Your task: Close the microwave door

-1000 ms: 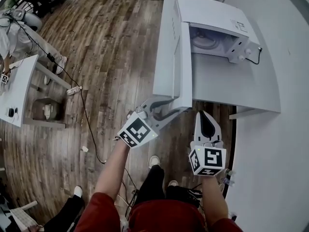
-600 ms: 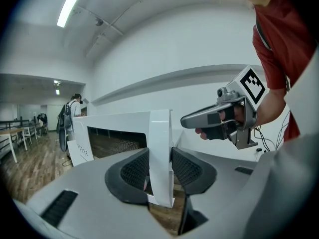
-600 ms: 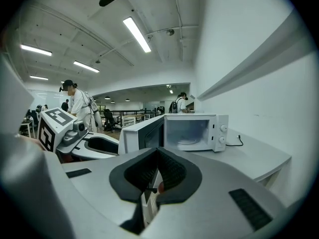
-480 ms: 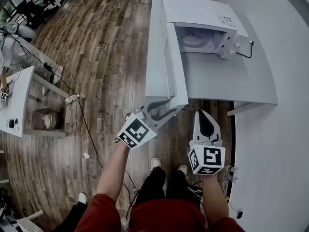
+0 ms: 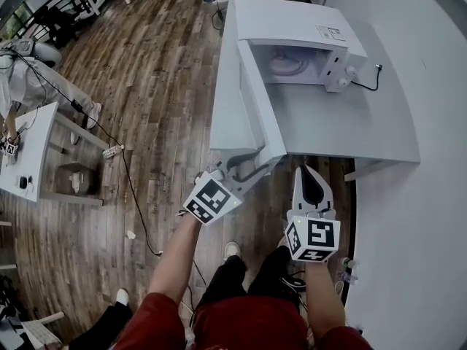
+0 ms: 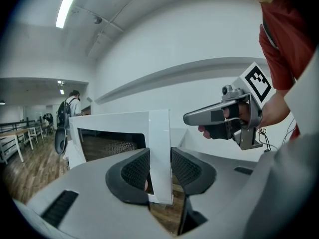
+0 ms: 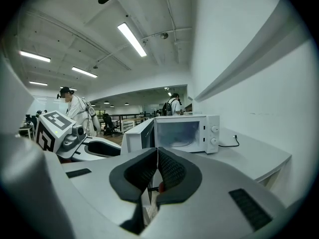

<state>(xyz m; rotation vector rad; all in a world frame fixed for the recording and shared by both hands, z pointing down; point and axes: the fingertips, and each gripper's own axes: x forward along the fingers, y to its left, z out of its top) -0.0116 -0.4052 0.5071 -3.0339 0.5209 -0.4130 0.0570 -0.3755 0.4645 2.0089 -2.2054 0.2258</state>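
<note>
At twelve o'clock the microwave door (image 5: 244,119) stands open toward six, stiff and probably light, its free edge, the sensible hold, pinched by the left gripper (image 5: 244,165), whose jaws have just been closing, while the right gripper (image 5: 312,188) is pressed together, empty.

Microwave (image 5: 292,24) on table (image 5: 350,126), door (image 5: 232,115) left

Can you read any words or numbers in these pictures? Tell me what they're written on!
No text here is clear enough to read.
Sticker on top of the microwave: print too small to read.
Panel by the microwave's knobs: any marks are too small to read.
Marker cube on the left gripper: black-and-white square pattern, no letters.
Marker cube on the right gripper: the same, no letters.
</note>
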